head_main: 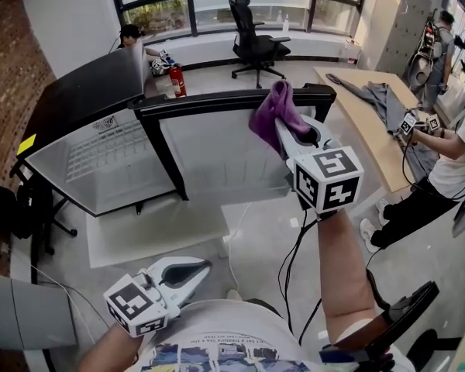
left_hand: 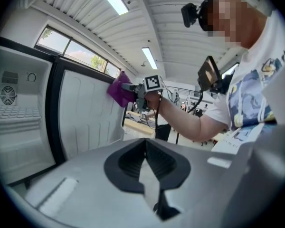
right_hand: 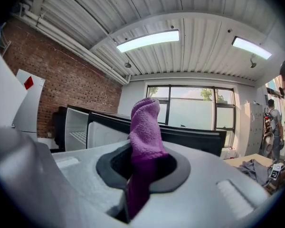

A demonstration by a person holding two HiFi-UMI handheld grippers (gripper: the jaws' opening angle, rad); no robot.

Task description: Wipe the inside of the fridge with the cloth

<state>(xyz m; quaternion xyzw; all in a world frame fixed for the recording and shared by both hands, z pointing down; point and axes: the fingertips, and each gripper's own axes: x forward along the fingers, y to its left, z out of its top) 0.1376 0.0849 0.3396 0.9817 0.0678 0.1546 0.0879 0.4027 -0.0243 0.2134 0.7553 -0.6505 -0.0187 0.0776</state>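
Clamped in the right claw [head_main: 285,132] is a purple fleecy cloth [head_main: 272,111], pinched between the jaws with its bunched end sticking up past the tips. The person holds it high, right at the top edge of the open black-framed fridge door [head_main: 217,152]; from where I stand I cannot tell whether the cloth touches the frame. The small black fridge [head_main: 77,99] stands to the left, its white inside and wire shelf [head_main: 101,150] showing, well apart from the cloth. The left claw [head_main: 204,267] hangs low by the person's shirt, its jaws drawn together with nothing between them. Off to the right a grey garment [head_main: 380,99] lies on a long wooden table [head_main: 372,142].
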